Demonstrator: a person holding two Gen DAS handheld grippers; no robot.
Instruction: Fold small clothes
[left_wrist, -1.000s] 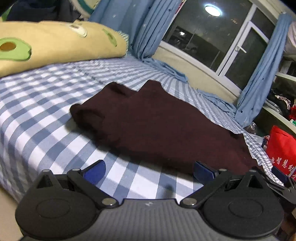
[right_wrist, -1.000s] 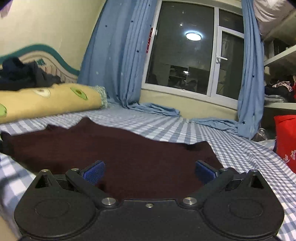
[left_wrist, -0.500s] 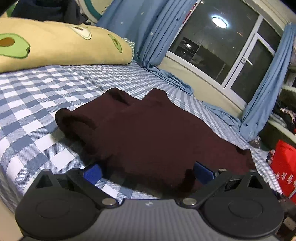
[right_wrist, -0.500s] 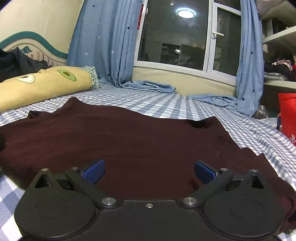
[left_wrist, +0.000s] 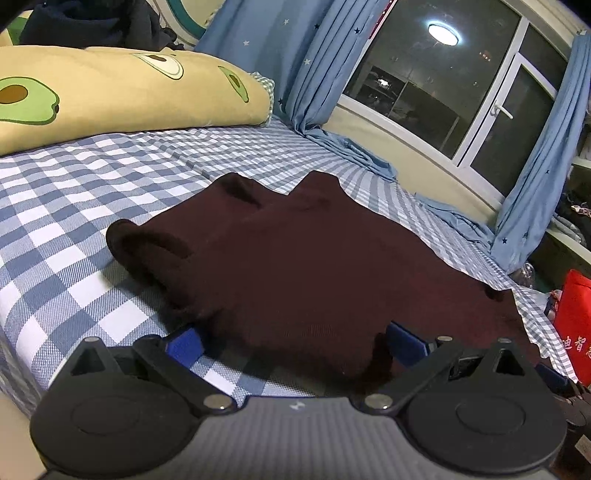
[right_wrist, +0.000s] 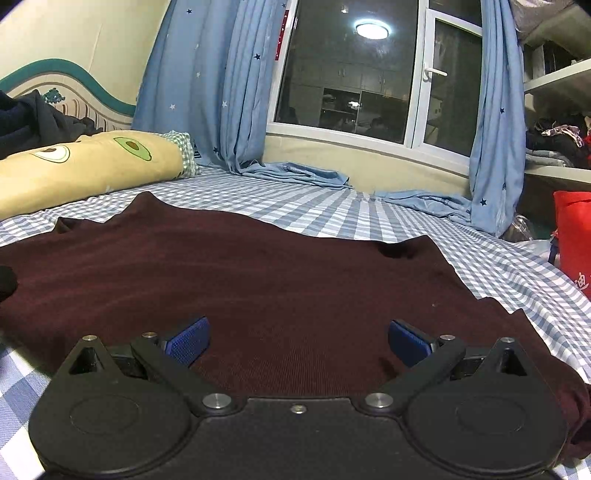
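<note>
A dark maroon garment (left_wrist: 314, 258) lies spread on the checked bed (left_wrist: 74, 206). Left tongs (left_wrist: 295, 341) and right tongs (right_wrist: 299, 341) gape at its near edge. Red bag (left_wrist: 574, 328) shows white Chinese characters.

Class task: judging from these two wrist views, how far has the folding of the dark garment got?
Done: the maroon garment lies spread on the checked bed.
In hand: left tool and right tool sit open at its near edge.
Left: gripping it and every fold.
</note>
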